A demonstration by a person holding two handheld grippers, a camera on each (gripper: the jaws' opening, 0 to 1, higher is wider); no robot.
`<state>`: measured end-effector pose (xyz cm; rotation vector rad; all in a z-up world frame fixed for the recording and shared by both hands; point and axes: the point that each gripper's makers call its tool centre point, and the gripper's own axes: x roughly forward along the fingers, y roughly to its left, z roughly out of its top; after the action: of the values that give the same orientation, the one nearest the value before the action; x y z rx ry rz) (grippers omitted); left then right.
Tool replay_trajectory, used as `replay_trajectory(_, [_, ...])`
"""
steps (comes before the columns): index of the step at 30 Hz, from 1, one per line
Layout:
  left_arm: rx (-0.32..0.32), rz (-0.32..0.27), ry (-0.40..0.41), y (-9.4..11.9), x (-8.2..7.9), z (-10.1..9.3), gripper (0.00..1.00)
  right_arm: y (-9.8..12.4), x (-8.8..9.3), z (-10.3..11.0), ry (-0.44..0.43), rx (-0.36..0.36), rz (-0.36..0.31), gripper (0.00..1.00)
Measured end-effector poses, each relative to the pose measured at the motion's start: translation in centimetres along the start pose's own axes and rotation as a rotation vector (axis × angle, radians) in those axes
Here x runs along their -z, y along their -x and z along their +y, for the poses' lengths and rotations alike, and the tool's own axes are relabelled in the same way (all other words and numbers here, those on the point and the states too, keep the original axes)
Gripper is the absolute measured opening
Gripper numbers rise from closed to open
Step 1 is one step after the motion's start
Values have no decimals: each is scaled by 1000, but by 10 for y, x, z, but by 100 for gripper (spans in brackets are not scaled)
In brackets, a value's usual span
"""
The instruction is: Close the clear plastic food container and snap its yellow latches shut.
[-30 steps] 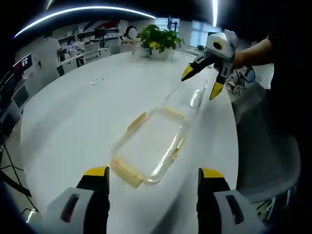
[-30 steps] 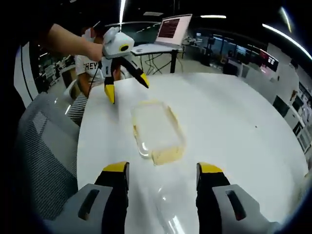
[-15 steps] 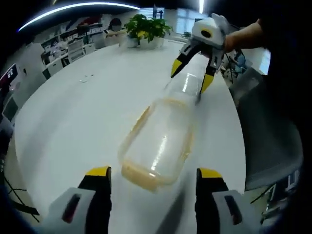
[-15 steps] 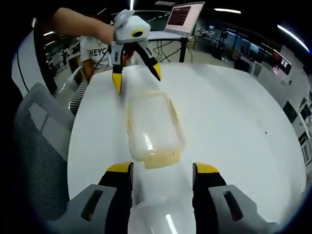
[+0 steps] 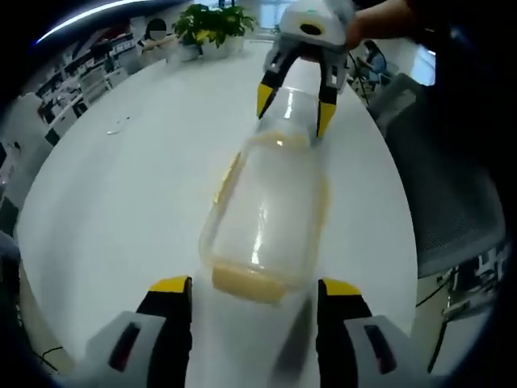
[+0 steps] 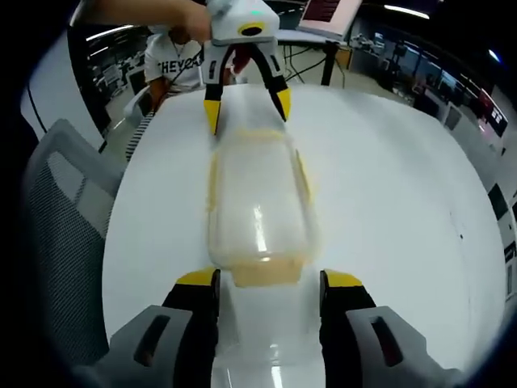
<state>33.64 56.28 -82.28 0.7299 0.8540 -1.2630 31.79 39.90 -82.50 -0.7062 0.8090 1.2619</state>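
Observation:
A clear plastic container (image 5: 266,214) (image 6: 257,198) with yellow latches along its rim lies lengthwise on the white round table (image 5: 121,186). A yellow latch (image 5: 242,283) sits at its near end, just ahead of my left gripper (image 5: 256,287), which is open with jaws on either side of that end. My right gripper (image 6: 271,280) is open at the opposite end, behind another yellow latch (image 6: 262,273). A clear flat piece (image 6: 271,356), seemingly the lid, lies between the right gripper's jaws. Each gripper faces the other (image 5: 295,109) (image 6: 247,107) across the container.
A grey mesh chair (image 5: 452,202) (image 6: 65,226) stands close to the table edge beside the container. A potted plant (image 5: 206,20) is at the table's far side. A laptop (image 6: 331,8) sits on a stand, and a person in a white shirt (image 6: 174,61) is behind the table.
Both grippers have closed in on the container from opposite ends, so it looms larger in both views. Their jaws stay open. The container itself has not visibly moved.

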Motion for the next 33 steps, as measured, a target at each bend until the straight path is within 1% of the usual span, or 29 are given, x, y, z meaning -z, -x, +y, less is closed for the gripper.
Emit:
replay_trajectory(2, [1,25,-31,-1,3,3,57,-3,3,2,5,-17,29,45])
replay_trajectory(3, [4,29,-35,-2,3,3,57,-4,6,2,11,-23,50,44])
replay_trajectory(4, [9,33,-42,-4,3,4,56,-7,10,3,31,-30,85,44])
replay_trajectory(5, [14,36,-47,-5,3,4,55,-8,12,2,51,-30,105,43])
replay_trajectory(7, [28,50,-70,-10,4,3,54,-13,13,2,72,-26,121,43])
replay_trajectory(8, [31,59,-80,-11,5,3,54,-14,16,3,75,-32,138,43])
replay_trajectory(11, [43,83,-118,-17,6,1,52,-18,17,5,85,-48,156,40])
replay_trajectory(12, [50,88,-132,-18,7,0,48,-20,17,4,88,-47,163,40])
replay_trajectory(13, [83,100,-143,-18,9,-6,41,-21,18,5,90,-56,176,39])
replay_trajectory(14, [93,131,-144,-19,15,-9,34,-21,16,6,61,-65,170,37])
replay_trajectory(15, [68,100,-164,-21,9,-7,34,-21,17,5,88,-61,184,37])
replay_trajectory(17, [64,110,-146,-20,9,-6,33,-21,17,5,80,-57,202,36])
replay_trajectory(19, [47,133,-136,-19,9,-7,33,-22,17,6,78,-54,209,36])
replay_trajectory(23, [41,161,-132,-20,8,-9,33,-21,17,5,95,-60,227,35])
replay_trajectory(24, [42,162,-131,-20,8,-9,33,-21,17,5,96,-60,234,35])
replay_trajectory(29, [42,163,-123,-20,9,-9,33,-23,17,5,102,-57,309,36])
replay_trajectory(33, [33,143,-112,-18,12,-8,32,-21,17,5,87,-50,307,34])
